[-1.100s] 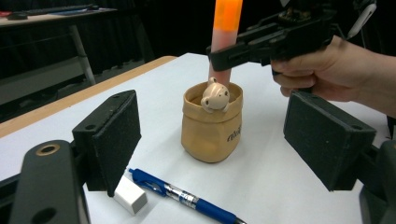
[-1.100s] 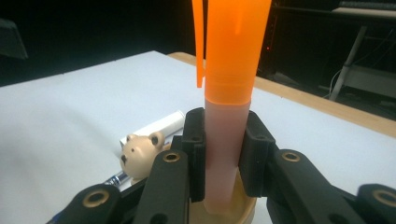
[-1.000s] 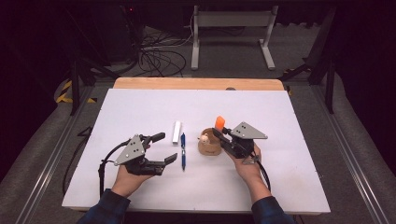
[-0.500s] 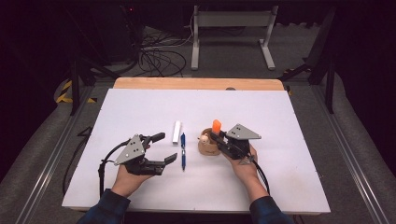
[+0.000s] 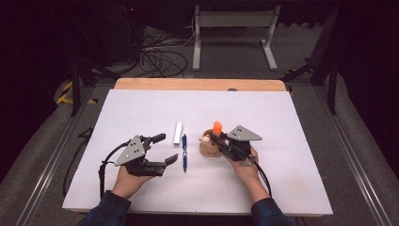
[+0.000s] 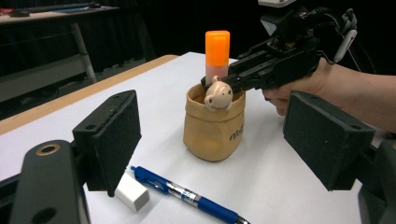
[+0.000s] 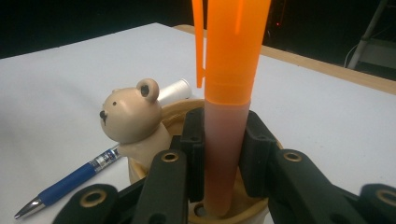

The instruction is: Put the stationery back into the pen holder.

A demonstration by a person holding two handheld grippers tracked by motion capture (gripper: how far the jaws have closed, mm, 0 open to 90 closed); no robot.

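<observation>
- I have my right gripper (image 5: 217, 137) pinched on the orange marker (image 7: 229, 88), jaws pressed against its pale barrel just under the cap, so it stays upright
- The marker's lower end sits inside the tan cup (image 6: 214, 128), which stands on the white table (image 5: 291, 141) near the middle; my guess is I am putting it in, and holding it upright is what lets it go straight down the mouth
- A small bear figure (image 7: 131, 119) perches on the cup's rim, just beside the marker, so I keep the barrel clear of it
- My left gripper (image 5: 163, 149) hovers with its jaws spread and nothing between them, parked by the blue pen (image 5: 184, 151), likely waiting its turn
- The pen lies flat on the table between the left gripper and the cup, with the white eraser (image 5: 178, 133) just beside it
- Count: one marker, one cup, one bear, one pen, one eraser, two grippers
</observation>
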